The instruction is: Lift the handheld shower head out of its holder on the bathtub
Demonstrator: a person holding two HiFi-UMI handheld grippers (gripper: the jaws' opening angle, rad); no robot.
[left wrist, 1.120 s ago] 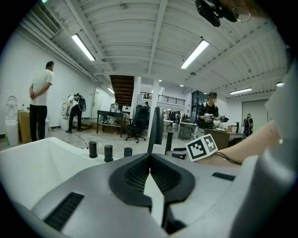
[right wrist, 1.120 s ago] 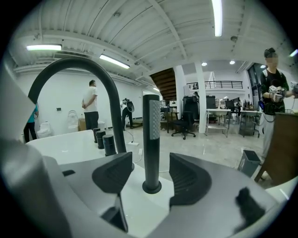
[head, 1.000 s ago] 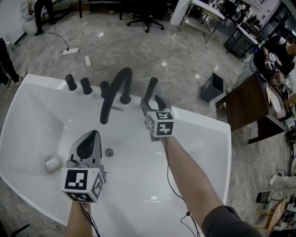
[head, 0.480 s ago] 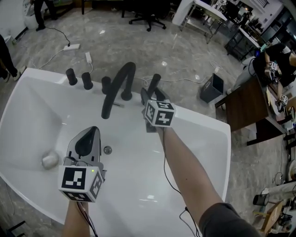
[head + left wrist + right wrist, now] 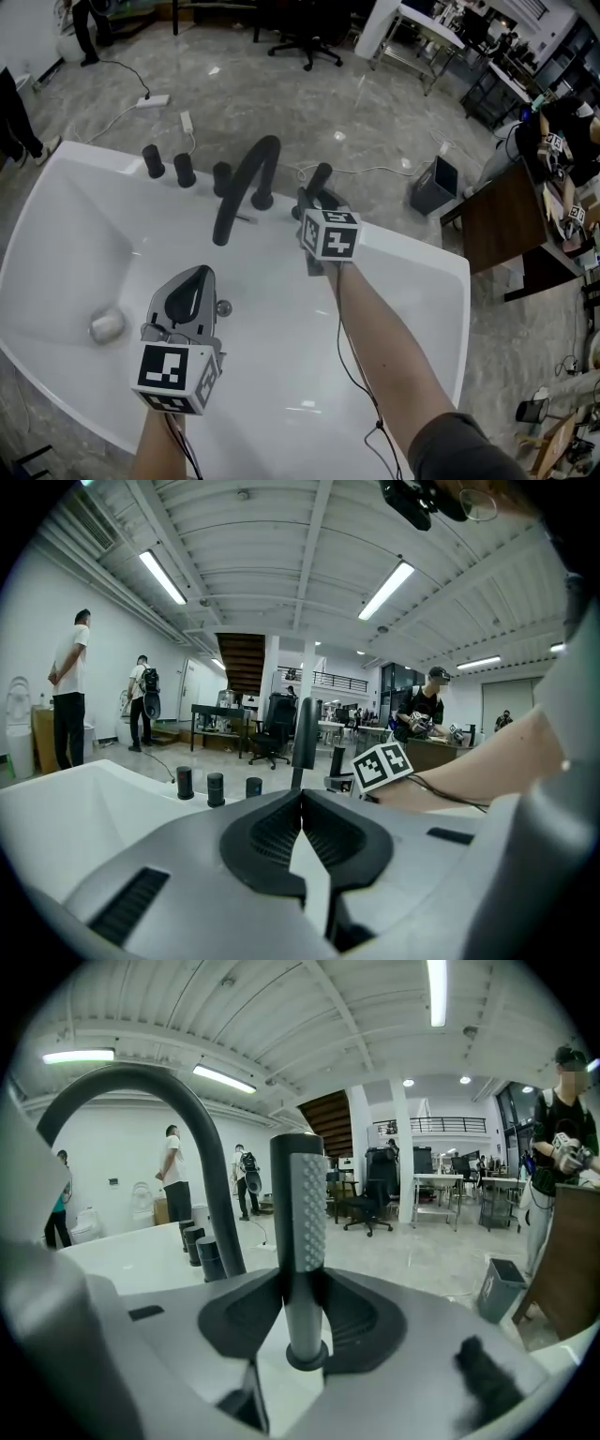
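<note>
Right gripper (image 5: 302,1286), closing, around shower head (image 5: 300,1206)

— Head view?
— Set high, facing steeply down; far enough back to take in the whole tub (image 5: 75,234) and the floor (image 5: 281,103) past it.
— Left gripper view?
— Low inside the tub, facing about level across it toward the spout (image 5: 304,733) and knobs (image 5: 216,787), well apart from both.
— Right gripper view?
— Low at the far rim, facing about level out past the tub, hard up against the shower head (image 5: 300,1232), with the spout arching just to its left.
— Shared ground?
— Spout and knobs in all three; the same ceiling (image 5: 281,555) above both low views.
</note>
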